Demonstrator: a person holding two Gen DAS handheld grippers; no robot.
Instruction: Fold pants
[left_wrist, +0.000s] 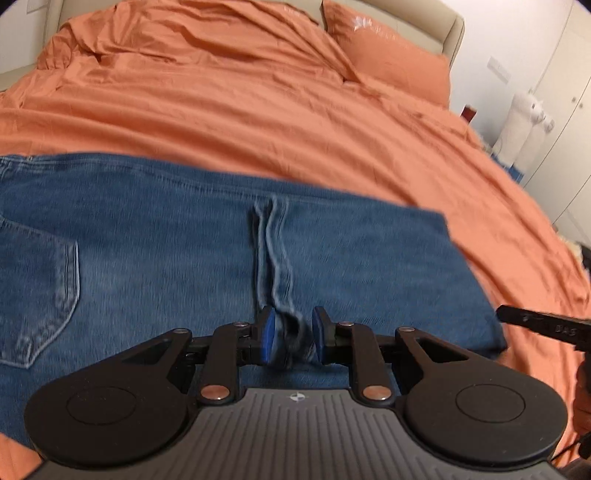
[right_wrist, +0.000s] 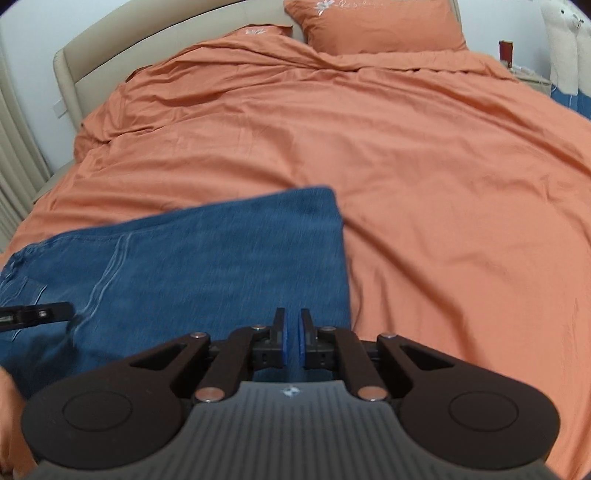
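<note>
In the left wrist view, the jeans (left_wrist: 192, 236) lie folded and flat across the middle and lower left of the frame on the orange duvet (left_wrist: 280, 122) of the bed. A back pocket shows at the left edge, and a pale seam ridge runs down the centre toward the camera. The left claw (left_wrist: 293, 336) sits at lower centre with its blue pads parted. A rumpled bit of the seam stands between them, but blur hides whether the pads press on it. An orange pillow (left_wrist: 388, 55) lies at upper right, and the tip of the right claw pokes in at the right edge.

In the right wrist view, the jeans (right_wrist: 207, 266) fill the lower left, their right edge ending just above the right claw (right_wrist: 291, 341). This claw is clenched, its blue pads nearly meeting with nothing visible between them. Two orange pillows (right_wrist: 373, 26) rest against the beige headboard (right_wrist: 155, 40) at the top.
</note>
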